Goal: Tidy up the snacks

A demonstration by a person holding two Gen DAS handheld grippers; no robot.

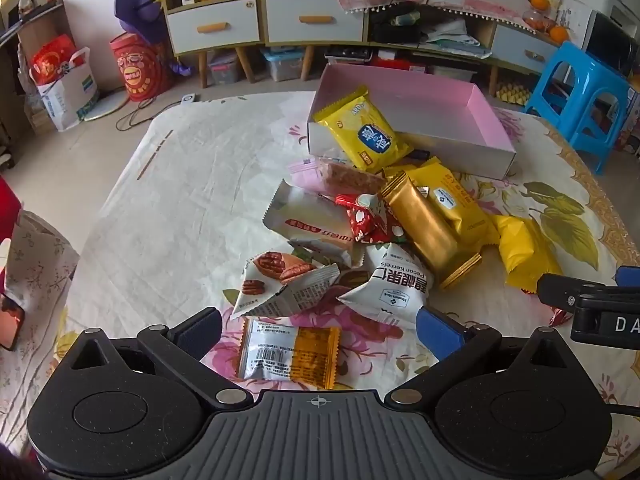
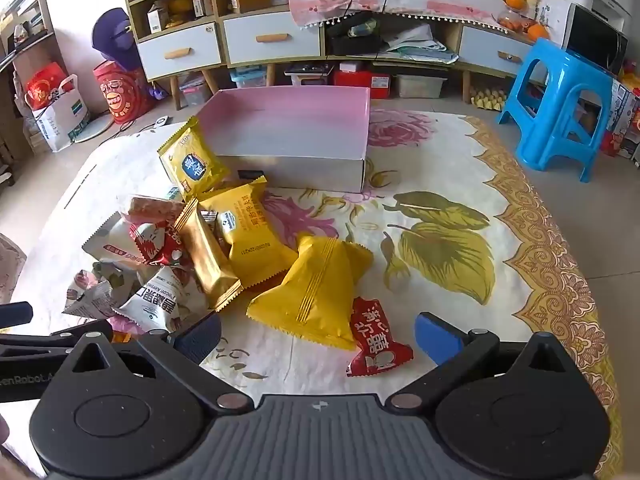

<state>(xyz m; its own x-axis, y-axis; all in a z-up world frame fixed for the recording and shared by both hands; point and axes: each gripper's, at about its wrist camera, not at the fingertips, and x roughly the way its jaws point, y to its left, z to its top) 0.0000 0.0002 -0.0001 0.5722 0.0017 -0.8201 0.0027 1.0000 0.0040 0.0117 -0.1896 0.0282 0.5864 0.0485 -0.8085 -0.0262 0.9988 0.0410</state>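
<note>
A heap of wrapped snacks lies on a floral cloth in front of a pink-lined box point(image 1: 448, 120) point(image 2: 288, 128). A yellow packet point(image 1: 366, 132) point(image 2: 192, 162) leans on the box's front wall. My left gripper point(image 1: 320, 330) hovers open over a silver-and-orange packet point(image 1: 290, 354), just short of two white pecan packets point(image 1: 280, 284). My right gripper point(image 2: 318, 338) is open above a large yellow packet point(image 2: 316, 288) and a red packet point(image 2: 376, 338). A gold bar point(image 1: 428, 228) point(image 2: 206, 256) lies mid-heap. Nothing is held.
The cloth point(image 2: 440, 248) covers a low table point(image 1: 192, 184). A blue plastic stool point(image 2: 560, 104) stands at the right, a cabinet with drawers point(image 2: 264, 36) behind. The right gripper's finger point(image 1: 560, 292) enters the left wrist view at the right edge.
</note>
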